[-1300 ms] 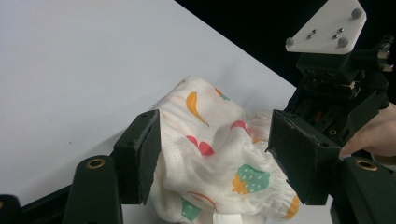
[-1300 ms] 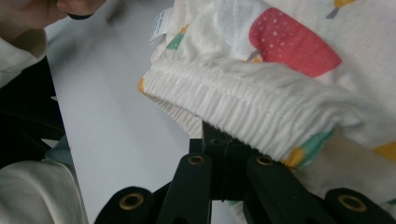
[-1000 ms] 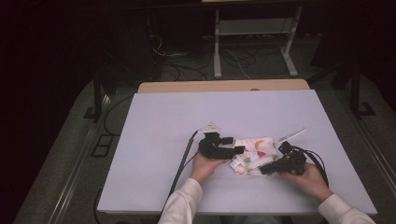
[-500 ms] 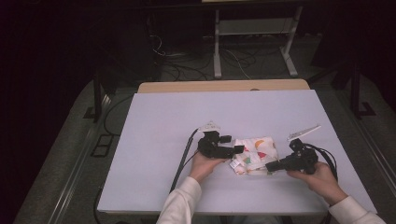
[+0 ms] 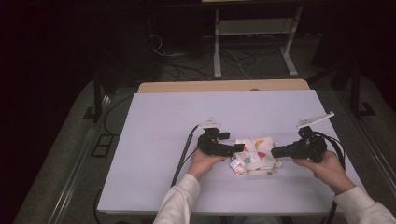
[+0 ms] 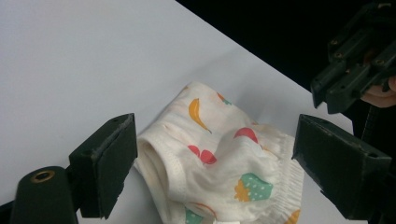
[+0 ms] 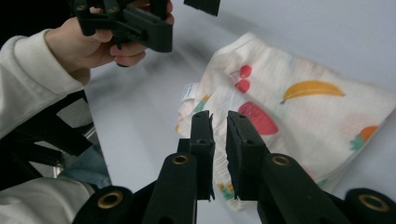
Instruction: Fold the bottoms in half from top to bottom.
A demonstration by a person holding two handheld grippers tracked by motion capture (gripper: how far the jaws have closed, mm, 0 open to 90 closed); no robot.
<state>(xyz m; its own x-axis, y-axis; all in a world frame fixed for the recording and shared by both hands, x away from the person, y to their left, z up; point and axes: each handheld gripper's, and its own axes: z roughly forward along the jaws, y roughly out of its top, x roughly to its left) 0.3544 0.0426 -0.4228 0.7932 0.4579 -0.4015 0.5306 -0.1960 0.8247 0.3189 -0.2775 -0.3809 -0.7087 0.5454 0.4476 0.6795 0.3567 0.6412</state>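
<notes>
On the white table point(image 5: 159, 140), the folded cloth point(image 5: 256, 155) lies free: left gripper point(image 5: 236, 148) jaws wide, right gripper point(image 5: 275, 152) narrow.

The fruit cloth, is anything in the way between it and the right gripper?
No. The right gripper sits just off the folded fruit cloth with bare table between them; its nearly closed jaws hold nothing.

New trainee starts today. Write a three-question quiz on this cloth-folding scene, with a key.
1. True or false: the left gripper clamps the fruit-print cloth.
2. Which gripper's jaws stand nearly together? A) left B) right
3. What does the cloth lie on?

Key:
1. False: its jaws stand wide, having just been opening, pads off the cloth.
2. B: the right gripper shows a narrow gap with nothing in it, its jaws having just begun opening.
3. The white table.
</notes>
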